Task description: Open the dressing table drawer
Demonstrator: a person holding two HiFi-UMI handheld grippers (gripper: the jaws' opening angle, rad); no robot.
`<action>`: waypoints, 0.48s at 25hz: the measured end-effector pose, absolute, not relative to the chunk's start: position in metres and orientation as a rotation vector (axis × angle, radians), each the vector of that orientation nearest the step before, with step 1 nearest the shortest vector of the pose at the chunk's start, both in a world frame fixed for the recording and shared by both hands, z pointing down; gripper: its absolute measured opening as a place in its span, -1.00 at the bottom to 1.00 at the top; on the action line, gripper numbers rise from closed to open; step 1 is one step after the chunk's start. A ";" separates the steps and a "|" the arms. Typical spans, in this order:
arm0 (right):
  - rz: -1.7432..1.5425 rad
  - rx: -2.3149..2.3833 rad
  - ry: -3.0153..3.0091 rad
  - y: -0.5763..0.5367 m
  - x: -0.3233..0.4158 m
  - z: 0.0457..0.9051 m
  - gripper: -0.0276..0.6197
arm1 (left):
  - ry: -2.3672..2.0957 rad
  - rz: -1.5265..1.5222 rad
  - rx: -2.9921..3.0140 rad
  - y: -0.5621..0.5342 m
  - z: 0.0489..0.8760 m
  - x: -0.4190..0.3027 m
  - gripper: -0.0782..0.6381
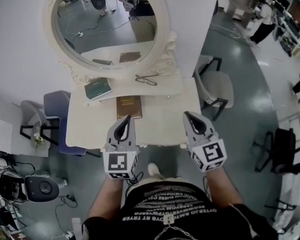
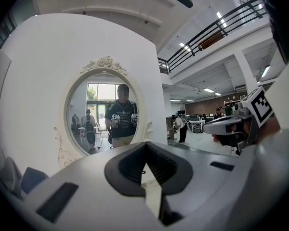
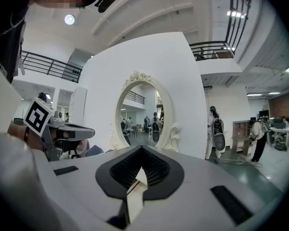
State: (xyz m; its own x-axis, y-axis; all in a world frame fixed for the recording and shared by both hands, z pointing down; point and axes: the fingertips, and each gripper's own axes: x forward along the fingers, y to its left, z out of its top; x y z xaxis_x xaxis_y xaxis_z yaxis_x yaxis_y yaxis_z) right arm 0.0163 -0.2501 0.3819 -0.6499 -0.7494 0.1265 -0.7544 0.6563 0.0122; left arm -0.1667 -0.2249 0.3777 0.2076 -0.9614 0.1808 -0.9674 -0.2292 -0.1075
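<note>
The white dressing table (image 1: 160,119) stands against the wall under an oval mirror (image 1: 107,24). Its top hides the drawer front in the head view. My left gripper (image 1: 126,119) hovers over the table's front edge, jaws together and empty. To its right my right gripper (image 1: 188,115) is held level beside it, also shut on nothing. In the left gripper view the left gripper (image 2: 145,165) points at the mirror (image 2: 103,112), which reflects the person. In the right gripper view the right gripper (image 3: 140,170) faces the mirror (image 3: 144,112) from the right.
A brown book (image 1: 128,106), a green book (image 1: 98,88) and a pair of glasses (image 1: 146,79) lie on the table top. A blue chair (image 1: 57,119) stands at its left, a white chair (image 1: 215,86) at its right, and a black chair (image 1: 282,146) farther right.
</note>
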 end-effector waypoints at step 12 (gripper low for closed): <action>0.056 1.332 -2.667 -0.279 -0.015 0.395 -0.94 | -1.875 0.307 2.453 -0.253 0.386 -0.213 -0.78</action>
State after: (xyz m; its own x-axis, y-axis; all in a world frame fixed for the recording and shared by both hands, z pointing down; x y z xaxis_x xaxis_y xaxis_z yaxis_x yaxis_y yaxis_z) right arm -0.0154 -0.2794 0.3950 -0.5907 -0.7911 0.1587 -0.7971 0.6027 0.0375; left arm -0.2130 -0.2531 0.3862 0.2500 -0.9513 0.1801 -0.9591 -0.2689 -0.0889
